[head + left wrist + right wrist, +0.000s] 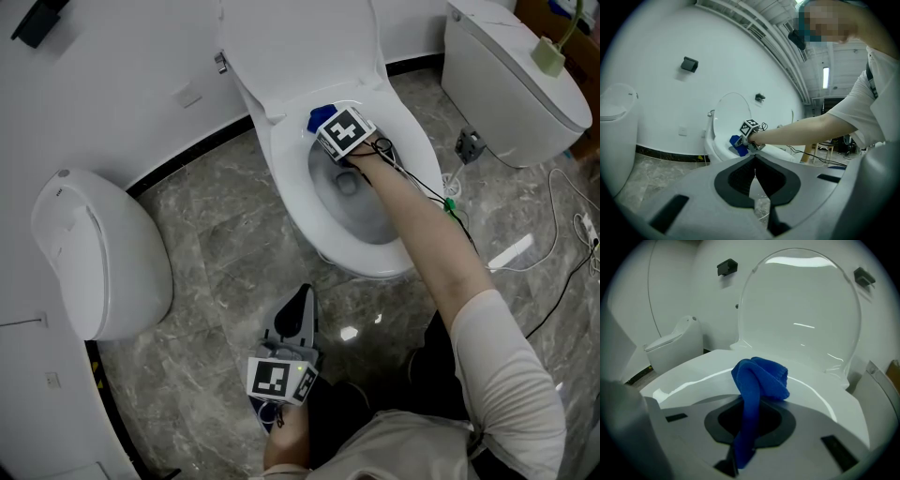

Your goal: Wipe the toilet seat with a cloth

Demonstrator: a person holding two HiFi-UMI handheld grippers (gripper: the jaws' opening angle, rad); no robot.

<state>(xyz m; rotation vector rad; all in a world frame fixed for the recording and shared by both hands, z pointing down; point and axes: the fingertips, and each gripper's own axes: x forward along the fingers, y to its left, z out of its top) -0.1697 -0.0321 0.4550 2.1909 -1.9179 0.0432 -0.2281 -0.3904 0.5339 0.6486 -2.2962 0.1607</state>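
White plastic toilet seat [286, 173] seemed barely begun: my right gripper [750, 420] clamped the bunched blue cloth [761, 376] against its rear rim, while my left gripper [754, 171] hung closed, empty.

L gripper [754, 160] jaws together, R gripper [744, 146], blue cloth [736, 141] on toilet [713, 146]

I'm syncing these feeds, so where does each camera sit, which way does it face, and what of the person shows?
Head view: on the person's head, facing steeply down on the toilet seat; shows the right arm, right gripper, left gripper.
Left gripper view: on the left gripper, facing the toilet seat; shows its shut jaws, the right arm.
Right gripper view: on the right gripper, facing the raised lid; shows its jaws shut on the blue cloth.
Shared: all three show the blue cloth.
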